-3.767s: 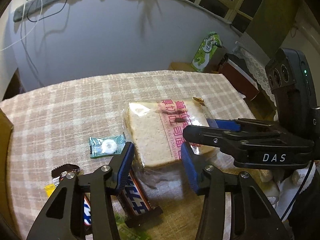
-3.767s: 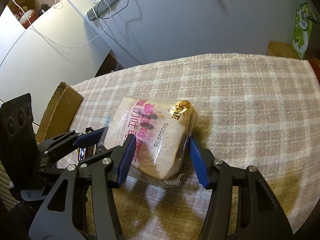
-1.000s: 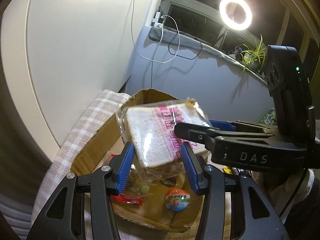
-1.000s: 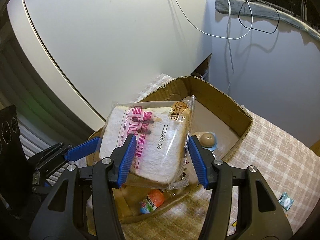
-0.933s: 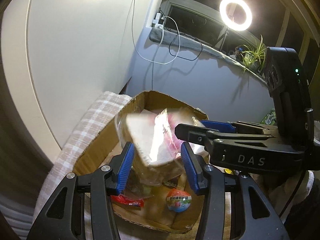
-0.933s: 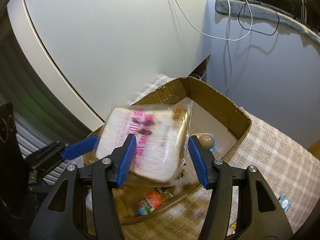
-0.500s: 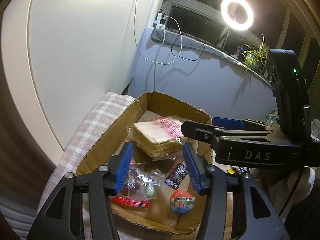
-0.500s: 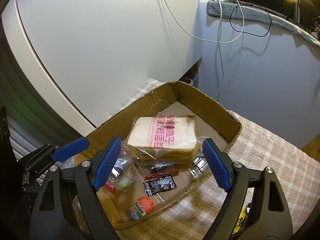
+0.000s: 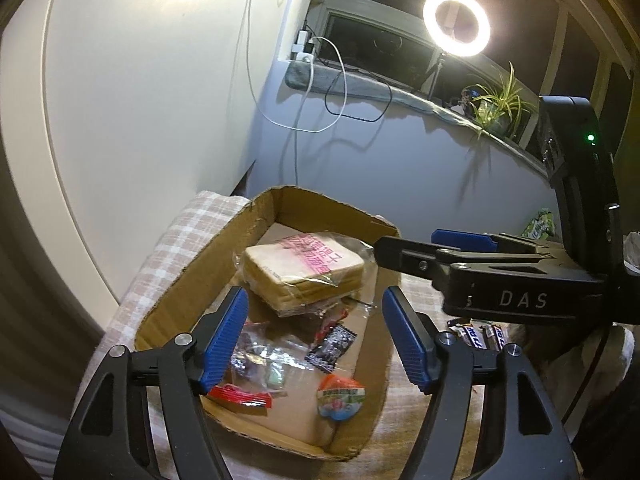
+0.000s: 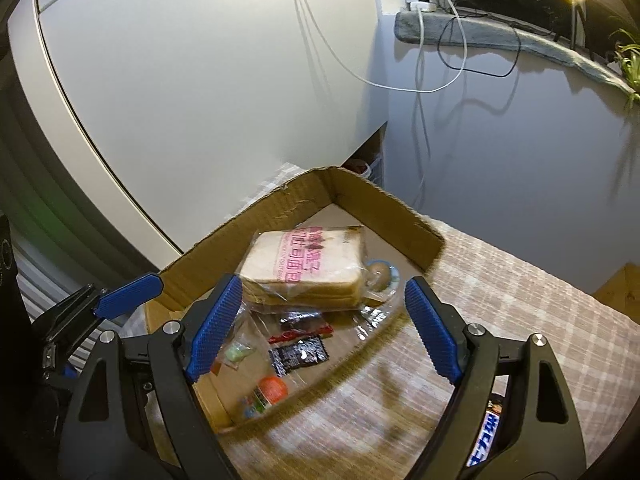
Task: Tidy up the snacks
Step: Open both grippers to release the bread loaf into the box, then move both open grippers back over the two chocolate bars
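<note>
Inside the cardboard box (image 9: 208, 264), toward its far end, the bag of sliced bread (image 9: 304, 276) lies flat with its pink printed label facing up. The bag rests partly on other wrapped snacks and touches neither gripper. Nearer the camera in the same box lie a black sachet (image 9: 331, 345), a red packet (image 9: 240, 395), a clear bag of small sweets (image 9: 256, 360) and a round orange-topped snack (image 9: 340, 395). In the right wrist view a brown egg-shaped snack (image 10: 378, 272) sits just beside the bread, on its right.

The left gripper (image 9: 316, 340) hangs above the near half of the box. Its jaws are opening, and nothing is between them. The right gripper (image 10: 322, 330) is seen in the left wrist view reaching across from the right, above the box rim. Its jaws stand wide and hold nothing.

The box sits on a table covered by a checked cloth (image 10: 520, 304). On the cloth, outside the box on the right, lie chocolate bars (image 9: 480, 334) in dark wrappers
</note>
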The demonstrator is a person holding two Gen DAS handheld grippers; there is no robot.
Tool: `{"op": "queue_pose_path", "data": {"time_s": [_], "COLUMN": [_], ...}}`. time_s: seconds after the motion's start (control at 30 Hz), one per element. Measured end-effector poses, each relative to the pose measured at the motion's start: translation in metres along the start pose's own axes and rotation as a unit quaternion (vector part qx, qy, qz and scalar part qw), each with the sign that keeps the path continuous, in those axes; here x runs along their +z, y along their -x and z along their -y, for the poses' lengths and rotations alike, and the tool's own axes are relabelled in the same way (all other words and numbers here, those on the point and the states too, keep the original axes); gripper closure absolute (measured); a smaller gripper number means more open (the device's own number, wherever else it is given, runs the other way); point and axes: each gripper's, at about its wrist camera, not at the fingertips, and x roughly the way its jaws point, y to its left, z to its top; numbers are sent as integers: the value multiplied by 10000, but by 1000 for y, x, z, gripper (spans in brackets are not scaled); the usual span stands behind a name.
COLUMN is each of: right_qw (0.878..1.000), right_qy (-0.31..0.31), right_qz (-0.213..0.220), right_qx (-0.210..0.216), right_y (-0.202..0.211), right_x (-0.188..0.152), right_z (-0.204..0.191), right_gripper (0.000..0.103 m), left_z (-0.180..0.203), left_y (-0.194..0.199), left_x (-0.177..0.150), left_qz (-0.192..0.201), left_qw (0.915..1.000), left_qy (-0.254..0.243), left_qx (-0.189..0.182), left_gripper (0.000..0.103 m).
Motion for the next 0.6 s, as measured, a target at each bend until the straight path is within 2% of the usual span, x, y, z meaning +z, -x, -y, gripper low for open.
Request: {"op": "queue_pose_path", "data": {"time_s": [0.3, 0.47, 0.6], "right_qw": [9994, 9978, 9964], "right_qy": [-146, -382, -551], "right_qz": [214, 331, 260], "right_qx": [-229, -436, -589], "right_y": [42, 66, 78], "right_x": [-19, -37, -55], "right_z": [34, 69, 95], "right_gripper": [17, 17, 17], "left_z": [21, 40, 55], "left_y": [6, 3, -1], "left_x": [-5, -11, -17], "left_qz": [10, -80, -184], "left_qw": [9997, 9988, 9978], "left_qy": [-158, -300, -412], "left_qx": [-210, -369, -486], "left_gripper": [33, 33, 33]}}
